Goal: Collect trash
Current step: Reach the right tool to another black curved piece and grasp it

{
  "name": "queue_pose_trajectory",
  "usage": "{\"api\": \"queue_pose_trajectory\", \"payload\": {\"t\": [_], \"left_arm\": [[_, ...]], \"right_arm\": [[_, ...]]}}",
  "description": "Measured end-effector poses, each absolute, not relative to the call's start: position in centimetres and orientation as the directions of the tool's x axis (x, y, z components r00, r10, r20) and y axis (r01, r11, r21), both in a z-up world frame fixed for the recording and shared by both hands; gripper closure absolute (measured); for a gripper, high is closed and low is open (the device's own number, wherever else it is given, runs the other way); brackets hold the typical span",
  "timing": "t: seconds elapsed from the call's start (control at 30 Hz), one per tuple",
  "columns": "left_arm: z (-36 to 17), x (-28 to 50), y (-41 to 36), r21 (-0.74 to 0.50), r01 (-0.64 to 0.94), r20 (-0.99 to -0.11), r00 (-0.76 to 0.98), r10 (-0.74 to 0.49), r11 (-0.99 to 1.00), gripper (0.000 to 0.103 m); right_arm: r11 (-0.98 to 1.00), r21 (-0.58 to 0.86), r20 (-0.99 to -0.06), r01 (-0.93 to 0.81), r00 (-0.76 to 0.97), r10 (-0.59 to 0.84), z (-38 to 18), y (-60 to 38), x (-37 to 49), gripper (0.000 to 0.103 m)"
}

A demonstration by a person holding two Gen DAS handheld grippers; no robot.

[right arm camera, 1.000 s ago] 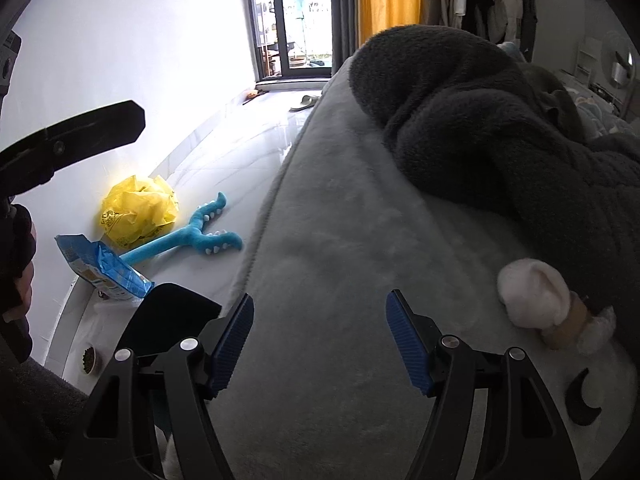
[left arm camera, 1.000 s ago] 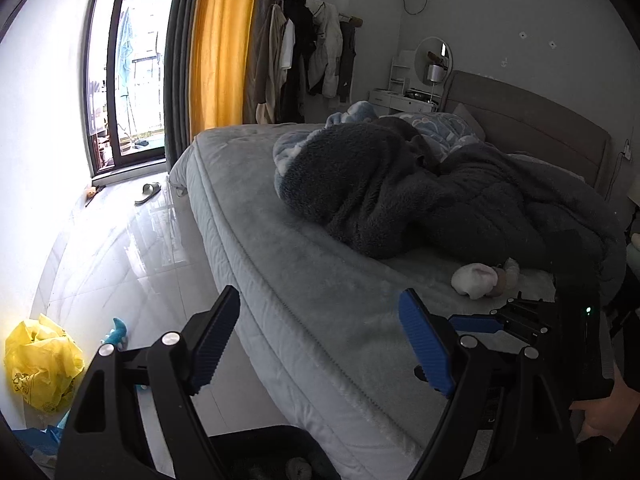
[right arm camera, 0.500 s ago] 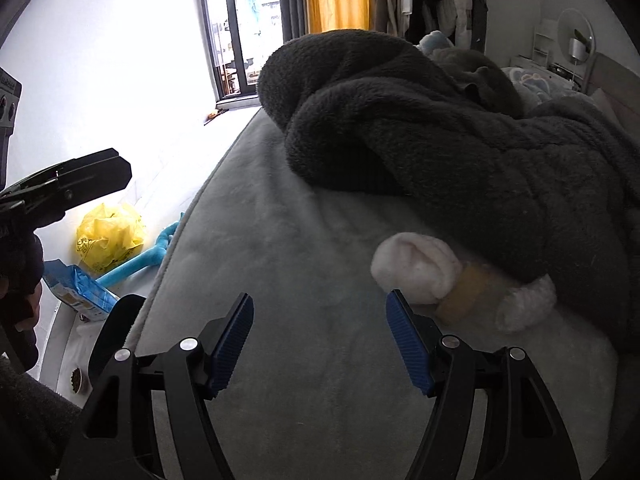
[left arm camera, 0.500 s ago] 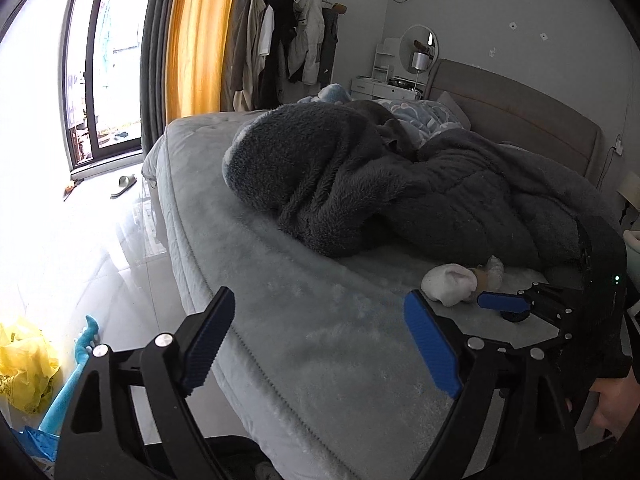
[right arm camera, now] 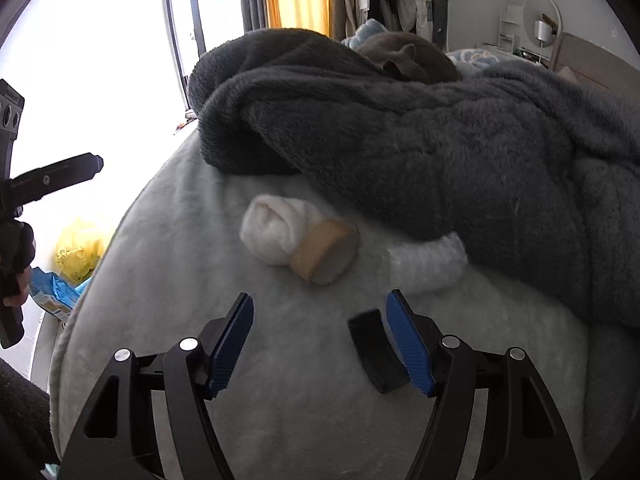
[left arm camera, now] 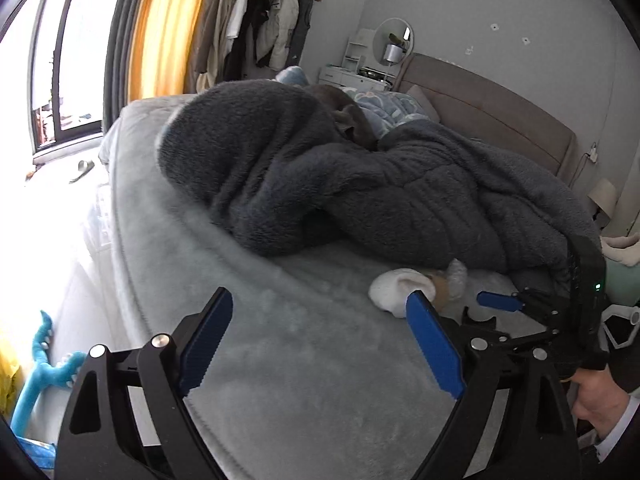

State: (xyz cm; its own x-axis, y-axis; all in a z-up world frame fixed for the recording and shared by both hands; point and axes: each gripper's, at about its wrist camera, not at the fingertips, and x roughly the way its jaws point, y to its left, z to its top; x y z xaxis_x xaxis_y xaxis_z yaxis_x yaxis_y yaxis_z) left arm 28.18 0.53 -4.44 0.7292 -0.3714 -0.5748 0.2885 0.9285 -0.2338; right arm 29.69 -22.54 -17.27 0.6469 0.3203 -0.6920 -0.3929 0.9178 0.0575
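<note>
Daylight from window [left arm camera: 60, 80] blows out floor beside it; bed [left arm camera: 300, 360] evenly lit, soft; fisheye bends edges, dark vignette corners.

Left gripper [left arm camera: 320, 344] jaws wide apart, empty, right gripper [right arm camera: 320, 340] jaws parted, empty
</note>
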Motion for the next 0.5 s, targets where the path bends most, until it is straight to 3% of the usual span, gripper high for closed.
{"api": "queue_pose_trajectory", "payload": {"t": [0.3, 0.5], "left_arm": [[-5.7, 29.6, -2.6, -0.264, 0.330, -0.581, 0.696, -0.423, 0.906, 0.013], [-6.6, 30.7, -3.5, -0.316, 0.318, -0.583, 0.678, -0.448, 0.894, 0.013]], "right_arm": [[0.916, 0.122, -0.701, -0.382, 0.620, 0.352, -19.3, -24.7, 30.6, 0.043], [0.908, 0.171, -0.701, -0.382, 0.601, 0.385, -20.0, -25.4, 31.1, 0.062]]}}
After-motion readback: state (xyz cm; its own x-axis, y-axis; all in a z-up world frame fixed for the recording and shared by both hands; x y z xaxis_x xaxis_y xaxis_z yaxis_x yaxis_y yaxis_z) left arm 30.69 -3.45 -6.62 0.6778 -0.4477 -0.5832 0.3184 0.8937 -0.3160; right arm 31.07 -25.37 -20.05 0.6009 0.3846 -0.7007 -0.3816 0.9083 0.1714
